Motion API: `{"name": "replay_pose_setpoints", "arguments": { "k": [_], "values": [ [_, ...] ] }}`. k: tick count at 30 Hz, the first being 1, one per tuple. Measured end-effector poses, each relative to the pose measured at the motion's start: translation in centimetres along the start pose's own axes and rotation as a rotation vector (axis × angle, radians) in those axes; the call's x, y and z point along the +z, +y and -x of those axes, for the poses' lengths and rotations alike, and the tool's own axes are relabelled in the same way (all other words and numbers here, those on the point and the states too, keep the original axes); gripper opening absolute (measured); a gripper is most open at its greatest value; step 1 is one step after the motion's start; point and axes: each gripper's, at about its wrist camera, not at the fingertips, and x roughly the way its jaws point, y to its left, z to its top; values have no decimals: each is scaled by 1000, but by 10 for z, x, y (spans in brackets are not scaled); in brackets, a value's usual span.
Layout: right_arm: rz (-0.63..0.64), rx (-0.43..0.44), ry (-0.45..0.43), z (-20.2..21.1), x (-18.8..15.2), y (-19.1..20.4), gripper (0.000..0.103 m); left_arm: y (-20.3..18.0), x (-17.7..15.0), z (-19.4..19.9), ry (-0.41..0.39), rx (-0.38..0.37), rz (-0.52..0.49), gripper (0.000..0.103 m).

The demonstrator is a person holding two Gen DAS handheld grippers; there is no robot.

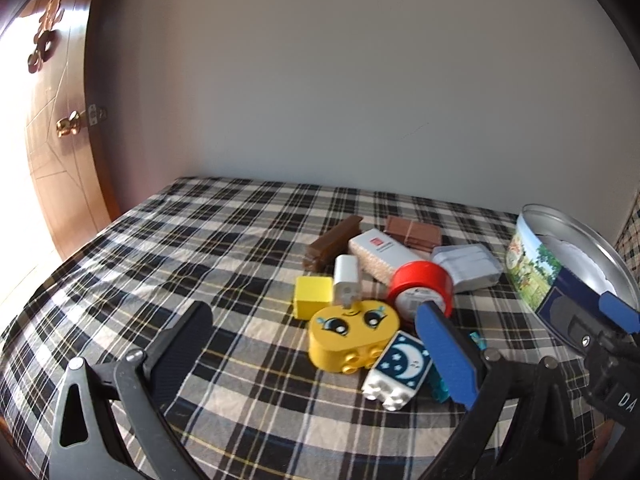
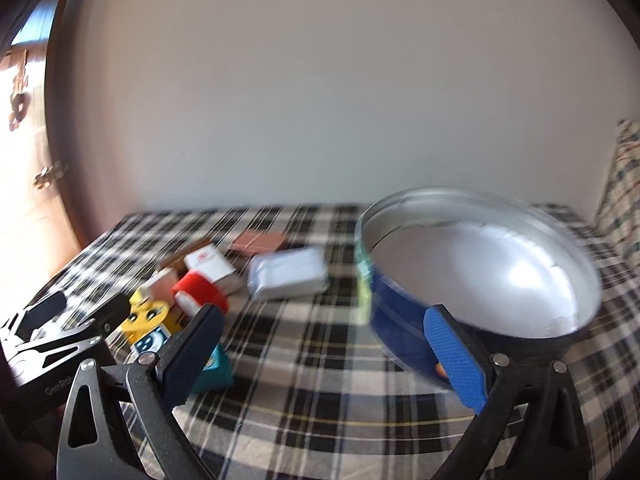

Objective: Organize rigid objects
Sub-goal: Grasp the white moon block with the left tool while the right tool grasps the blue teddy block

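Note:
A heap of small objects lies on the plaid cloth [image 1: 168,264]: a yellow face brick [image 1: 352,336], a moon brick [image 1: 400,372], a yellow cube [image 1: 313,300], a white charger [image 1: 346,280], a red tape roll [image 1: 422,292], a white box [image 1: 380,256], brown bars [image 1: 334,242] and a grey pack [image 1: 468,266]. A round tin [image 2: 480,280] stands open at the right. My left gripper [image 1: 320,356] is open, just before the face brick. My right gripper [image 2: 320,352] is open and empty beside the tin's left wall; that view is blurred.
A white wall closes the back of the cloth. A wooden door [image 1: 60,140] is at the left. A teal piece [image 2: 216,368] lies by my right gripper's left finger. The left gripper shows at the left edge of the right wrist view [image 2: 56,340].

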Motion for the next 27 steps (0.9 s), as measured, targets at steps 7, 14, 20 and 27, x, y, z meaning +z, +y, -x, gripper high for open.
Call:
{"name": "replay_pose_setpoints", "arguments": {
  "k": [7,14,20,27],
  "values": [
    [56,117,97,-16,-5,16,101,11,-1,-5,30,25,-34,103],
    [204,171,179,-24,-17,45,100,45,-8,1,60,69,-30,103],
    [284,149,289,-55,-22,64,81,53,-16,4,107,7,-28,103],
    [237,224,348,-76,-17,58,53,35,-22,-5,190,-118,-51,103]
  ]
}}
